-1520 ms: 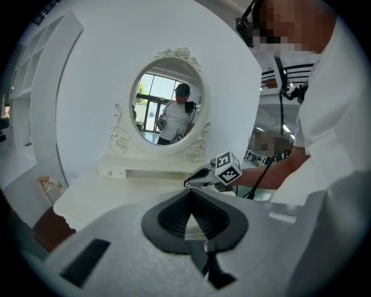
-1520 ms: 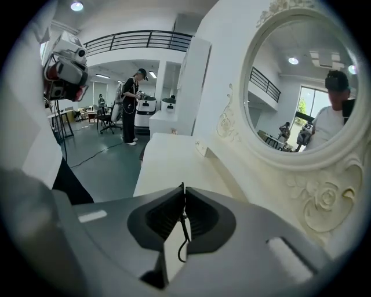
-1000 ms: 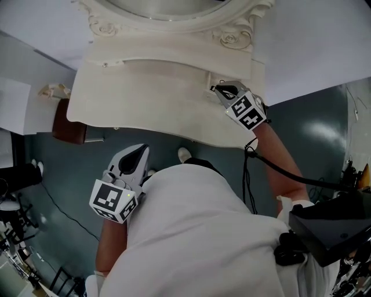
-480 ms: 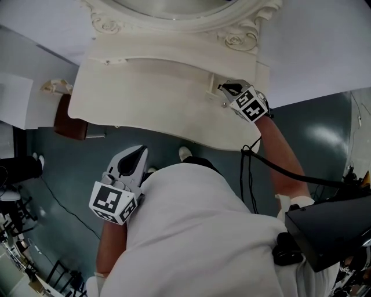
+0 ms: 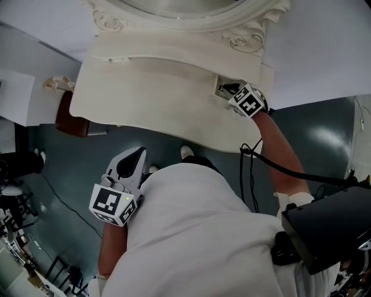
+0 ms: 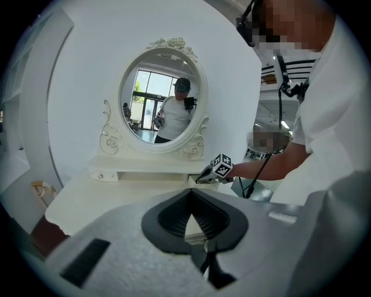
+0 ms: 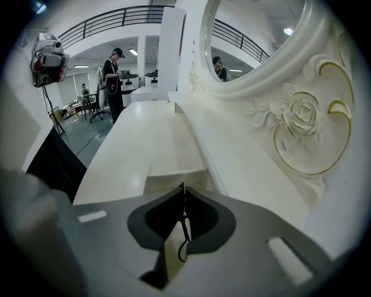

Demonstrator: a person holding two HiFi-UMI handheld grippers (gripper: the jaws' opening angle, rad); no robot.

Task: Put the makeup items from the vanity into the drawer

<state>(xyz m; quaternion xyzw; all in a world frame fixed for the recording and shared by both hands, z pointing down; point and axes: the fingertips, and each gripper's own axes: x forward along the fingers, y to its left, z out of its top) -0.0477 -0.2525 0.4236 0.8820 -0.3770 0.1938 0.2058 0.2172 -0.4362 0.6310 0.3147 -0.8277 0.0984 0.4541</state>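
Drawer (image 7: 174,177) at the right end of the surface (image 5: 151,98), right gripper (image 5: 230,89) right at it, jaws together, left gripper (image 5: 137,155) down low, closed, empty

A cream-white carved vanity table (image 5: 151,98) fills the head view from 10 to 1 o'clock, backed against a plain white wall (image 5: 324,46). Its oval mirror in a scrolled, rose-carved frame (image 6: 157,75) reflects tall bright windows (image 6: 141,96). Lower down, a glossy dark teal floor (image 5: 52,168) carries a pale glare at 3 o'clock. A reddish-brown seat (image 5: 68,116) sits at 9 o'clock, by the tabletop's edge. In the right gripper view a black-railed upper gallery (image 7: 110,17) curves across 11 o'clock, with a lit ceiling lamp (image 7: 288,31) at 1 o'clock.
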